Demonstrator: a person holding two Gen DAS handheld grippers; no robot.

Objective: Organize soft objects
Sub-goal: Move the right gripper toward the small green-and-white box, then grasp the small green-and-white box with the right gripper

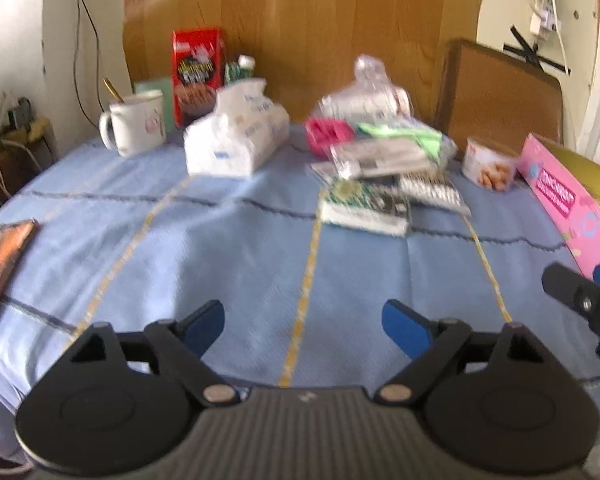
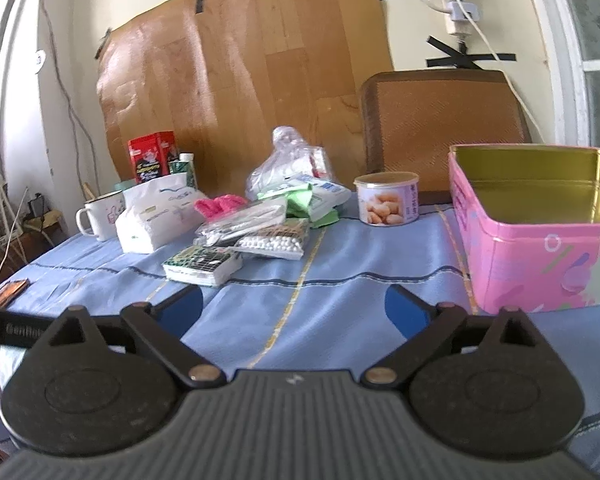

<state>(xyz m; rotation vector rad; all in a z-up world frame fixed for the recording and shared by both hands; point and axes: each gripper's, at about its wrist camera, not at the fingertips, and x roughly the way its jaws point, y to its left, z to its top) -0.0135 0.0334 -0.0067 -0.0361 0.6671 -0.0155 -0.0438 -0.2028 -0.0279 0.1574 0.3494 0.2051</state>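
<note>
A pile of soft packets lies mid-table: a white tissue pack [image 1: 236, 136] [image 2: 160, 212], a pink knitted item [image 1: 328, 132] [image 2: 220, 203], green-and-white packets [image 1: 412, 136] [image 2: 312, 200], a clear bag [image 1: 364, 96] [image 2: 288, 164], cotton swab bags [image 1: 432, 192] [image 2: 272, 244] and a green-white pad pack [image 1: 364, 208] [image 2: 202, 266]. An open pink tin [image 2: 540, 248] [image 1: 568, 208], empty inside, stands at the right. My left gripper [image 1: 303, 322] is open and empty over the blue cloth, short of the pile. My right gripper [image 2: 294, 308] is open and empty, left of the tin; its finger also shows in the left wrist view [image 1: 572, 292].
A white mug [image 1: 134, 126] [image 2: 100, 214], a red box [image 1: 198, 74] [image 2: 152, 156] and a small bottle [image 2: 186, 170] stand at the back left. A round can [image 2: 388, 198] [image 1: 490, 166] sits by the tin. A brown packet [image 1: 4, 264] [image 2: 8, 292] lies at the left edge. A brown cushion [image 2: 440, 128] leans behind.
</note>
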